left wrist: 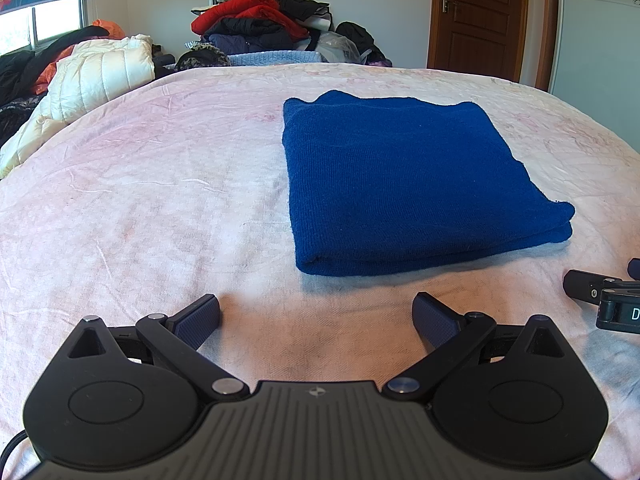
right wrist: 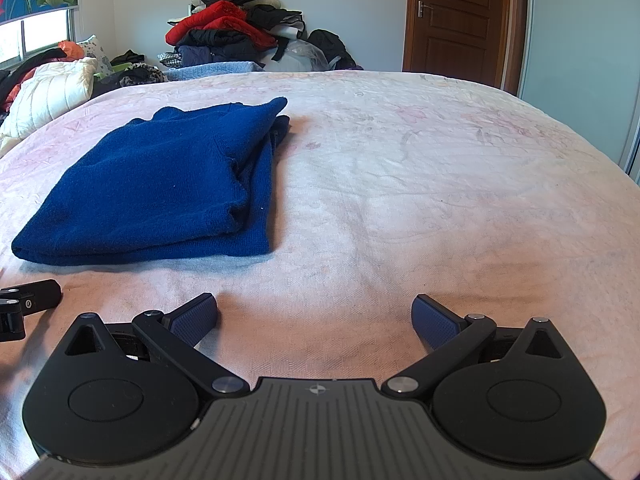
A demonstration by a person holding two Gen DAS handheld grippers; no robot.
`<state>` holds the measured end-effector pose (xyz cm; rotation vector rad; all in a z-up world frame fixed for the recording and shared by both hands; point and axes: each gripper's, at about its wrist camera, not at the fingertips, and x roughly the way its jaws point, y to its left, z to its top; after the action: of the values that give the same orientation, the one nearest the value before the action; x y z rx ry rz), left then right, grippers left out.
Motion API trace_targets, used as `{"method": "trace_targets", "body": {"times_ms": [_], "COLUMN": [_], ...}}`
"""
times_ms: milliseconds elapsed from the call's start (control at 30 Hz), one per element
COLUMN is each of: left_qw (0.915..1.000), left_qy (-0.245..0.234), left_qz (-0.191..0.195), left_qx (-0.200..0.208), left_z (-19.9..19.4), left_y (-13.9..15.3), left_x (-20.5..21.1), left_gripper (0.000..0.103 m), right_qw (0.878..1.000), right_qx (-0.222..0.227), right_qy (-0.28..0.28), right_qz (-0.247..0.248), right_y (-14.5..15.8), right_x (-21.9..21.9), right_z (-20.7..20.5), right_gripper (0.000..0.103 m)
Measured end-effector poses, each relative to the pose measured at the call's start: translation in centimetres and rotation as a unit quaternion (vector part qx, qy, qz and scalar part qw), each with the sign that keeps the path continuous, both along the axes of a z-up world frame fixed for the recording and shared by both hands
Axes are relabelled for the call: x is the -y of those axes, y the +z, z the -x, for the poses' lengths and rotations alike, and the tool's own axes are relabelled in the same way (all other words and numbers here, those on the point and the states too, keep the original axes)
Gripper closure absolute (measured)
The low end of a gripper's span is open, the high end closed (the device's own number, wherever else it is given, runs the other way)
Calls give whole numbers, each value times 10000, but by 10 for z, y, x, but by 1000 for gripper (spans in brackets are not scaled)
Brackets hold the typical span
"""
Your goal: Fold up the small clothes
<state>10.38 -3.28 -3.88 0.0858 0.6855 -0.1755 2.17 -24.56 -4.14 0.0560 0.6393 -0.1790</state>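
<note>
Lying folded into a neat rectangle on the pink bed sheet [left wrist: 160, 200], the blue knitted garment [left wrist: 400, 184] is sitting ahead of both grippers and touching neither. The left gripper [left wrist: 316, 318] is hovering low over the sheet with its fingers [left wrist: 200, 320] spread wide and holding nothing; the garment's near folded edge is lying just beyond the fingertips and shifted toward the right finger's side. In the right wrist view the right gripper [right wrist: 314, 318] is likewise standing wide open and empty, with the same garment [right wrist: 160, 184] resting ahead and off to its left, past the left finger, its layered open edges facing toward the middle of the bed. Bare sheet is showing between each pair of fingers. Part of the right gripper is peeking in at the right edge of the left view, and part of the left gripper [right wrist: 24, 300] at the left edge of the right view. A pile of clothes [left wrist: 256, 16] is sitting beyond the far end of the bed, near a brown door [left wrist: 480, 16].
</note>
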Motion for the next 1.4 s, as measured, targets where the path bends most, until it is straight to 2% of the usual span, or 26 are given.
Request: {"method": "trace_targets", "body": {"times_ms": [1400], "left_qw": [10000], "left_qy": [-29], "left_qz": [0], "left_qx": [-19], "left_z": [-3], "left_y": [-2], "left_x": [1], "left_gripper": [0], "right_qw": [10000], "right_qx": [1], "right_qy": [-1], "right_qz": [-2], "right_y": [0], "right_x": [0], "right_z": [0], "right_gripper": [1]}}
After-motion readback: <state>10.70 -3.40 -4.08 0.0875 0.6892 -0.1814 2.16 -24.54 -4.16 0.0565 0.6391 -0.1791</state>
